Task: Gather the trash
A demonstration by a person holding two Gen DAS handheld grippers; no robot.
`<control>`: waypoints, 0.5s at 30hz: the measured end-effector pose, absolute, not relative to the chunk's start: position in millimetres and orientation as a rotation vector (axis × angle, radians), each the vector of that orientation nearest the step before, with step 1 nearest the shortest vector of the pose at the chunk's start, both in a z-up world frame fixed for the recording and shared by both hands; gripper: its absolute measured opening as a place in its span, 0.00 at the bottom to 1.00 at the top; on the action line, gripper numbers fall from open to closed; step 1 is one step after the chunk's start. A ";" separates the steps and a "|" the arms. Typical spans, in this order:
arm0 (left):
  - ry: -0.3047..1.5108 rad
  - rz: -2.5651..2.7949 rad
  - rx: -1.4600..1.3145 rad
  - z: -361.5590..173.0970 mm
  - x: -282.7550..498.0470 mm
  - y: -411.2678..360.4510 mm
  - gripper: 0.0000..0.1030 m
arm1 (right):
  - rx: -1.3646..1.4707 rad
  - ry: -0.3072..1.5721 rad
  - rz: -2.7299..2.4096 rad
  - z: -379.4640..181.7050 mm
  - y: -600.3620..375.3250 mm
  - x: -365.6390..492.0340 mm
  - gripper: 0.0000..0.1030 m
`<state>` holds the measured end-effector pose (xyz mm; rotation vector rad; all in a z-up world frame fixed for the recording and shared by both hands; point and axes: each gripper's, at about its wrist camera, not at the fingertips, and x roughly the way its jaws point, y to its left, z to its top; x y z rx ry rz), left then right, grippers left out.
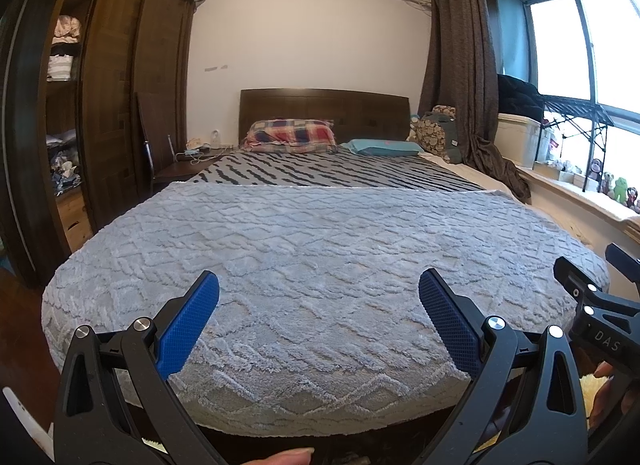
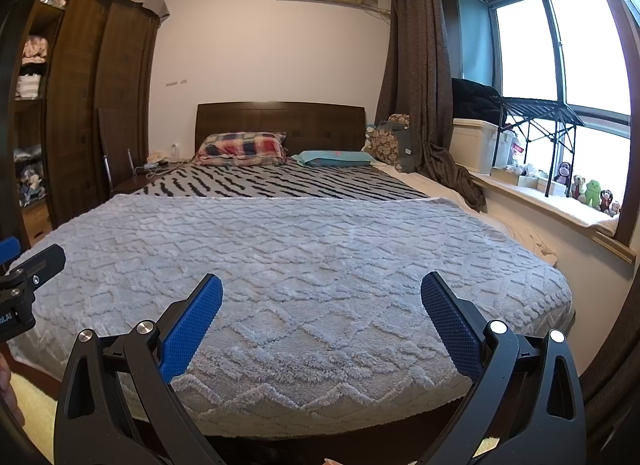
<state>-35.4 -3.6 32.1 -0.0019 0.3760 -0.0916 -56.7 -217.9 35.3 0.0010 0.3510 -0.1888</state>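
Observation:
My left gripper (image 1: pixel 319 285) stands open at the foot of a bed, its blue pads (image 1: pixel 188 329) wide apart with nothing between them. My right gripper (image 2: pixel 321 285) is open too, held beside it, also empty. Each gripper shows at the edge of the other's view: the right one (image 1: pixel 592 305) at the right edge, the left one (image 2: pixel 24 281) at the left edge. A grey textured blanket (image 1: pixel 312 265) covers the near half of the bed (image 2: pixel 304 257). No trash shows on the bed in either view.
A plaid pillow (image 1: pixel 290 135) and teal pillow (image 1: pixel 384 146) lie by the dark headboard (image 1: pixel 324 113). A wooden wardrobe (image 1: pixel 116 97) stands left, a nightstand (image 1: pixel 188 165) beside it. Curtain (image 1: pixel 460 65), white bin (image 1: pixel 516 137), black rack (image 1: pixel 576 113) and small toys (image 2: pixel 588 193) line the window sill right.

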 end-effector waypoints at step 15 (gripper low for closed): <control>0.375 -0.074 -0.015 33.5 -34.6 -1.2 0.92 | 0.001 0.351 -0.189 35.4 -217.9 -56.6 0.97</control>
